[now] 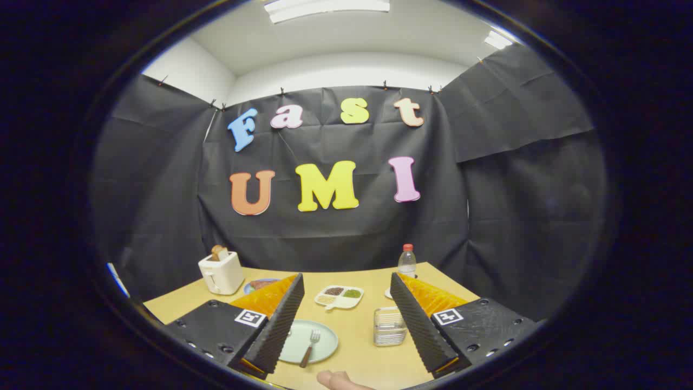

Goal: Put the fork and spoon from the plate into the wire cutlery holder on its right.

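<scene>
Bright ceiling lights (327,7), sharp centre, fisheye-bent edges

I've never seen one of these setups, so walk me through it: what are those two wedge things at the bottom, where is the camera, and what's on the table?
The camera rides on a handheld gripper and looks forward along it. The two wedges are its fingers, spread wide open and holding nothing. A person carries it; part of a hand shows near the table's front edge.

Between the fingers, on the table, lies a plate with a fork on it. The left finger covers part of the plate, so I cannot see a spoon. The wire holder stands to its right. Beyond them are a divided dish, a bottle, a toaster and a second plate.
</scene>
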`<state>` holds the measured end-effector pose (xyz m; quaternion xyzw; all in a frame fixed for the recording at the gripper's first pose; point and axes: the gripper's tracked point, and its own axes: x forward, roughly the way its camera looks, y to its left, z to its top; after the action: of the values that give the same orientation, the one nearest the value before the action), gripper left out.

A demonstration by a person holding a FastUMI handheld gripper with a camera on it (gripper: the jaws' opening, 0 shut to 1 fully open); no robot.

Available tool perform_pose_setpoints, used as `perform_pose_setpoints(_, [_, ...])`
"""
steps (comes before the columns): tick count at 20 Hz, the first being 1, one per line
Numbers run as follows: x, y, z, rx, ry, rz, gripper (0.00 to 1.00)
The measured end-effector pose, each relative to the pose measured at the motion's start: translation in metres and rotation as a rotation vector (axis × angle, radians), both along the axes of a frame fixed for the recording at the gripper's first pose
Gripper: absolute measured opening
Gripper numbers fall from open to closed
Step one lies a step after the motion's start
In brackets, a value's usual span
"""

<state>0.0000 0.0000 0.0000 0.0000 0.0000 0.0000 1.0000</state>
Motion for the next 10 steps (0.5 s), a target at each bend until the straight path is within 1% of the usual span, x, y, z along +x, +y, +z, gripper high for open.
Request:
perform_pose_setpoints(3, [-0.002, 0.020, -0.014, -0.051, 0.055, -0.001, 0.95])
perform_pose_setpoints(5, [-0.006, 0.029, -0.013, -0.092, 0.064, -0.006, 0.96])
perform_pose_setpoints(7, [-0.008, 0.041, -0.011, -0.094, 0.060, 0.018, 0.96])
perform_pose_setpoints(10, [-0.007, 0.042, -0.010, -0.078, 0.071, 0.005, 0.96])
